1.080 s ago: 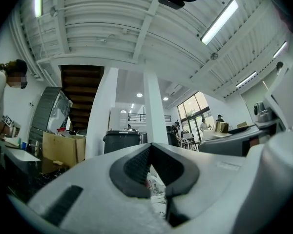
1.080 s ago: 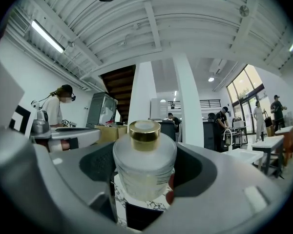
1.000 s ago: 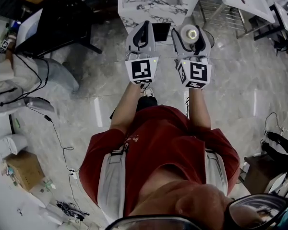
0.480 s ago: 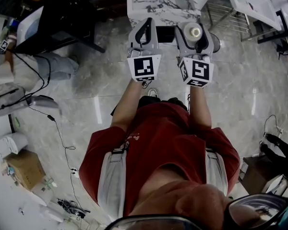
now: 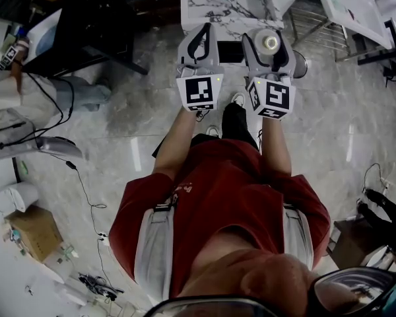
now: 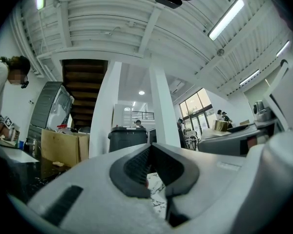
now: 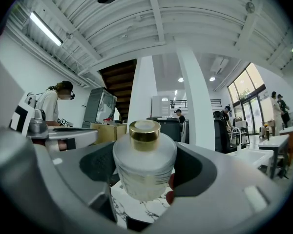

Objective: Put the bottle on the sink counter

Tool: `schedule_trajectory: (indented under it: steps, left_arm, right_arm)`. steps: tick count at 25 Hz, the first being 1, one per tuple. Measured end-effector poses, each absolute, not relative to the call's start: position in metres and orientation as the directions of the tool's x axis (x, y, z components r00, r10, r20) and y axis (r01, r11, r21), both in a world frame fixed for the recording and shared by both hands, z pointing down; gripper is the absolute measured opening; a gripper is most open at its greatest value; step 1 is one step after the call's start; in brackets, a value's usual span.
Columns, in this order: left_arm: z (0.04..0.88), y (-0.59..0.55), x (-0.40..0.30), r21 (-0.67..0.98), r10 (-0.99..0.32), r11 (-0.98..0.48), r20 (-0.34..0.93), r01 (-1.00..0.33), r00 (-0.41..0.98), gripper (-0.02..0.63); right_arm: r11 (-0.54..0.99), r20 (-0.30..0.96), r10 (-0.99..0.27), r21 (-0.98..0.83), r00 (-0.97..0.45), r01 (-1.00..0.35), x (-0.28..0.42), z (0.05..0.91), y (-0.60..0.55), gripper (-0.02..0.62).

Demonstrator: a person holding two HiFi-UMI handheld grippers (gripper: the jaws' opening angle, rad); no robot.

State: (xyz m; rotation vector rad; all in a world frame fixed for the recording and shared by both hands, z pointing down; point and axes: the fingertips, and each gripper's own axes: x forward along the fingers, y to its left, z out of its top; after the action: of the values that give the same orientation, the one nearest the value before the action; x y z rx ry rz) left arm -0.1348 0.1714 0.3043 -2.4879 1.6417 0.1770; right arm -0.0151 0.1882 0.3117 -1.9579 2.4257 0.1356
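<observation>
Frosted glass bottle (image 7: 144, 174), shiny gold cap (image 7: 144, 129); glossy veined marble counter (image 5: 218, 5).

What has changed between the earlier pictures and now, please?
The person stepped forward, carrying both grippers toward the marble counter, which now lies right ahead of them in the head view. Nothing was taken hold of or let go. The right gripper still holds the frosted bottle with its gold cap between its fingers; the left gripper stays shut and empty.
</observation>
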Motion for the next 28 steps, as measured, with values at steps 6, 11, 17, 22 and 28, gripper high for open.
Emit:
schedule_trajectory:
  steps: [6, 11, 17, 22, 28]
  left_arm:
    - [0.309, 0.137, -0.120, -0.059, -0.899, -0.390, -0.189, -0.919, 0.394, 0.003]
    - [0.308, 0.102, -0.108, -0.068, -0.902, -0.383, -0.185, -0.921, 0.389, 0.003]
    - [0.305, 0.059, -0.083, -0.074, -0.907, -0.375, -0.179, -0.924, 0.382, 0.003]
    - [0.299, 0.026, -0.062, -0.087, -0.910, -0.365, -0.175, -0.927, 0.375, 0.003]
    - [0.292, -0.014, -0.039, -0.102, -0.917, -0.348, -0.168, -0.932, 0.361, 0.003]
  right_arm:
    - [0.218, -0.072, -0.972, 0.070, -0.223, -0.973, -0.004, 0.317, 0.161, 0.337]
    - [0.233, -0.060, -0.969, 0.075, -0.238, -0.969, 0.006, 0.318, 0.124, 0.337]
    - [0.248, -0.058, -0.966, 0.073, -0.252, -0.966, 0.029, 0.314, 0.079, 0.337]
    - [0.260, -0.056, -0.963, 0.058, -0.263, -0.964, 0.051, 0.310, 0.042, 0.337]
    - [0.278, -0.066, -0.958, 0.035, -0.280, -0.960, 0.073, 0.305, 0.001, 0.337]
